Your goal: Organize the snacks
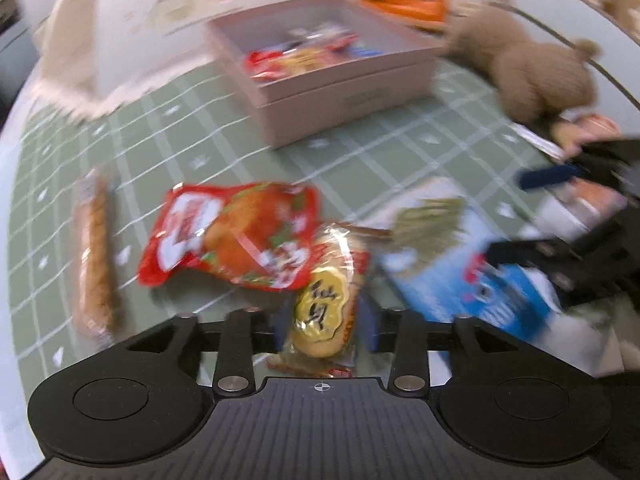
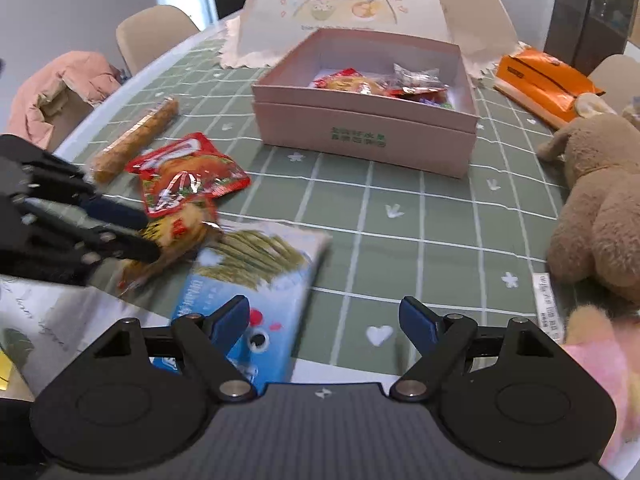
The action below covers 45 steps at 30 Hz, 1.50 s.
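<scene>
Our left gripper [image 1: 326,322] tilts down, its jaws parted around a packet. Our right gripper [image 2: 324,320] tilts down too, jaws wide and empty.

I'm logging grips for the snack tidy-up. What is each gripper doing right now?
Left gripper: open, the rice cracker packet sits between its jaws, not clamped.
Right gripper: open, holding nothing, above the blue snack box.

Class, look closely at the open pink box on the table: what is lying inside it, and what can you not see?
Inside the pink box lie several snack packets, red, orange and clear-wrapped. The near wall hides the box floor and anything underneath them.
</scene>
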### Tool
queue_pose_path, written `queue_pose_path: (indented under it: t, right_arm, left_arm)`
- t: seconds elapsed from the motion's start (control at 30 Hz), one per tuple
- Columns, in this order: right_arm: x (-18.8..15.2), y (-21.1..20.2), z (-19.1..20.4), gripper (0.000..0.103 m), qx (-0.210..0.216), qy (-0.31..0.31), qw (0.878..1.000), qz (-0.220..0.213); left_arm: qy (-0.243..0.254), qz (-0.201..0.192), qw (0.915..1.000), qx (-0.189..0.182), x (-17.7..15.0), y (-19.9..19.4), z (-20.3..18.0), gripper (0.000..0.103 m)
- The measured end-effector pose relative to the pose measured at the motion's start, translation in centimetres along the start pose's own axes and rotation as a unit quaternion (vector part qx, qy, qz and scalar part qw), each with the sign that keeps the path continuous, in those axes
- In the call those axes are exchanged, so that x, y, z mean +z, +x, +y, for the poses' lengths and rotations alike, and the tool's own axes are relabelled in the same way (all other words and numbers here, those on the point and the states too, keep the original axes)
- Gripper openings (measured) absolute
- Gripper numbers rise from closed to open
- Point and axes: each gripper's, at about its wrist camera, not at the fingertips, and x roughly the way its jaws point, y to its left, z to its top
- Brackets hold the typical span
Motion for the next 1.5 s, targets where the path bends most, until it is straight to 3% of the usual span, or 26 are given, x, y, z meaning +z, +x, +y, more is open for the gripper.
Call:
queue_pose_path:
  t: [0.1,0.3,0.4,0.53,0.7,0.97,1.07,1.17,1.27,1.37,1.43,1.5]
  right_arm:
    - [0.0,0.1,1.4,0.083,0.008,-0.007,1.000,-0.008]
    - [-0.1,0.5,3.2,0.083,0.002,-0.040,0.999,-0.009]
    - [0.0,0.4,2.7,0.083,-0.005,-0.039,0.999,-0.006]
    - [0.3,0.8,1.3,0.083,0.005,0.000,1.000,0.005]
    - [0.9,2.1,1.9,0.083,0.001,0.043,0.999,0.017]
    - [0.6,2.9,4.3,0.083,-0.001,-0.027,0.999,0.026]
    - [-0.2,2.0,3.9,0.084,-0.047,-0.069,0.997,0.003]
    - [-0.4,1.3,2.8,0.085,-0.089,-0.075,0.993,-0.011]
    - [-0.3,0.4,0.5,0.085,-0.048,0.006,0.999,-0.002]
    - [-0.5,-0.2,-0.6,0.085,0.005,0.094,0.995,0.022]
    - [-0.7,0.0,0.2,0.085,0.039,0.109,0.992,0.038]
    - [-0.8,0.4,2.1,0.085,0.038,0.079,0.995,0.050]
  left_arm:
    - [-0.040,0.001,0.9992,0.003,0.2,0.5,1.1,0.048]
    - [-0.046,0.012,0.9988,-0.015,1.0,2.3,0.2,0.048]
    - [-0.060,0.000,0.9980,-0.019,0.9,2.5,-0.4,0.043]
    - [-0.089,0.003,0.9953,-0.038,-0.1,1.9,0.0,0.041]
    - [-0.108,0.008,0.9941,-0.011,-1.6,1.2,0.2,0.042]
    - [-0.164,0.020,0.9861,-0.018,-1.9,0.8,1.5,0.042]
    - [-0.190,0.019,0.9811,-0.029,-1.9,0.9,2.0,0.042]
    - [-0.185,0.016,0.9820,-0.032,-1.7,1.1,1.7,0.042]
    - [-0.180,0.015,0.9830,-0.033,-1.6,1.1,1.4,0.042]
    - [-0.176,0.018,0.9836,-0.034,-1.6,1.1,1.5,0.041]
    - [-0.177,0.020,0.9839,-0.010,-1.7,0.9,1.9,0.041]
    - [-0.184,0.021,0.9827,-0.002,-1.9,0.8,2.4,0.041]
